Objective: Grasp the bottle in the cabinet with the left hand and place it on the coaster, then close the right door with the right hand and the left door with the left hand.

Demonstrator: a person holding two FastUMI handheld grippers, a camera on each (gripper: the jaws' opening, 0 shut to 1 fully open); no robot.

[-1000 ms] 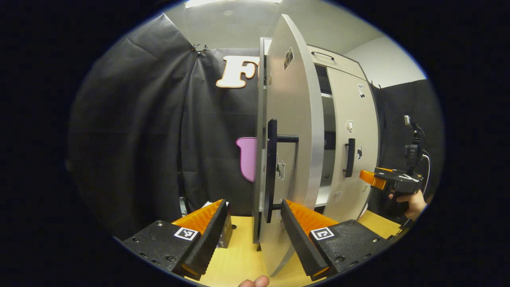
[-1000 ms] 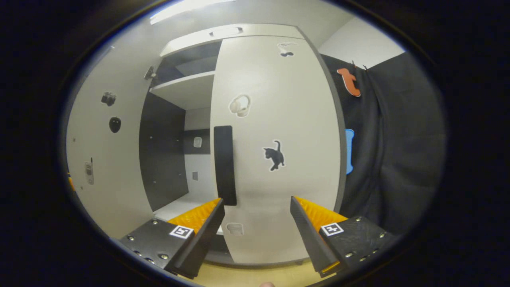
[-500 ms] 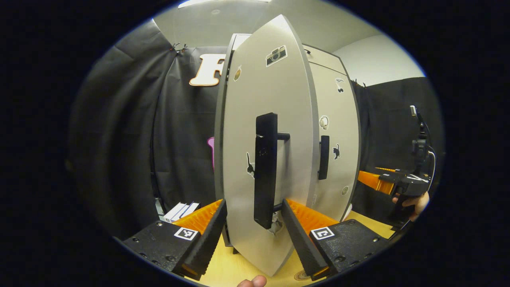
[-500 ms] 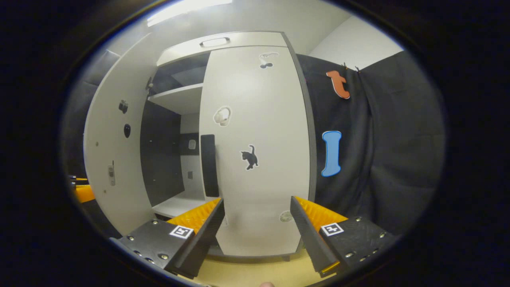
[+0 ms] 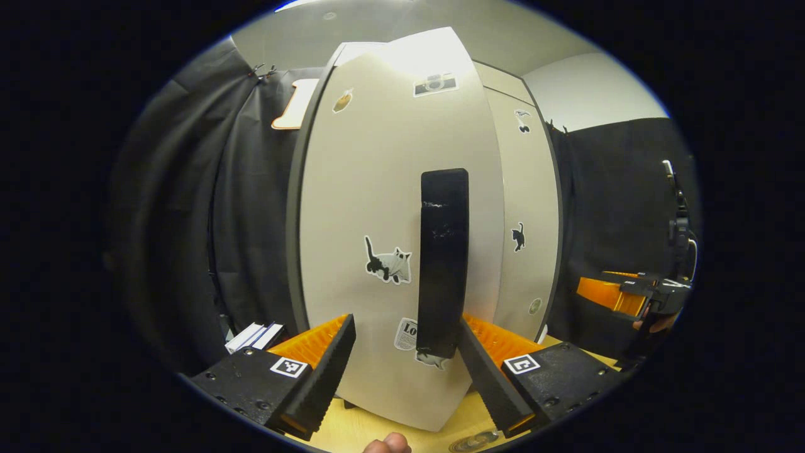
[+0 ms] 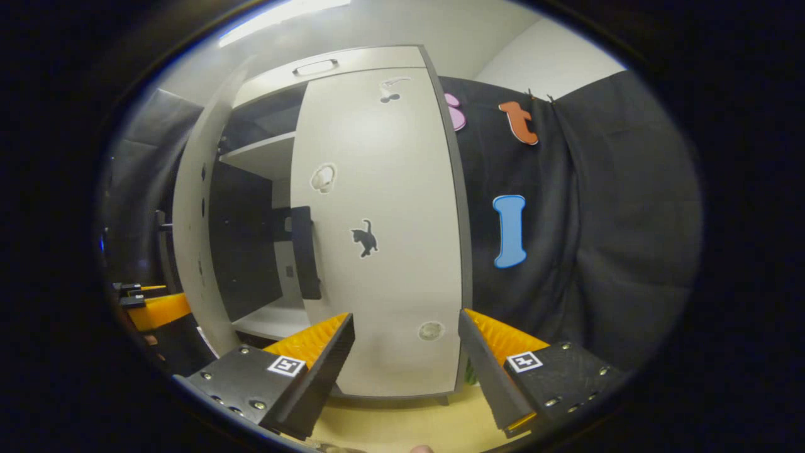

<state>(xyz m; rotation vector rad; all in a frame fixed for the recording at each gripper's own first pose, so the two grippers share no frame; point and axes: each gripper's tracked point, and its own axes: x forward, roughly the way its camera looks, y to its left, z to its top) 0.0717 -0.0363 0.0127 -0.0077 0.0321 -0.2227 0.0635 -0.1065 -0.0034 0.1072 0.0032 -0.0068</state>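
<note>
The cabinet's left door [image 5: 371,207] faces me in the left gripper view, its black handle [image 5: 443,258] upright. My left gripper [image 5: 405,355] is open right in front of it, and the handle's lower end sits between the fingers, near the right fingertip [image 5: 468,333]. In the right gripper view the left door [image 6: 192,226] stands partly ajar, with a dark gap and an inner shelf [image 6: 261,154] beside it. The right door [image 6: 377,220] lies flush against the cabinet. My right gripper [image 6: 405,352] is open and holds nothing, a short way off that door. A round disc [image 5: 471,443], perhaps the coaster, lies at the table's near edge.
The cabinet stands on a yellow wooden table [image 6: 390,428]. Small white boxes [image 5: 251,336] lie left of the cabinet. The right gripper [image 5: 619,292], held by a hand, hangs to the cabinet's right. A small green thing [image 6: 468,375] peeks past the cabinet's lower right corner.
The left door has swung from nearly edge-on toward the cabinet, with my left gripper following it. My right gripper has drawn back from the right door.
</note>
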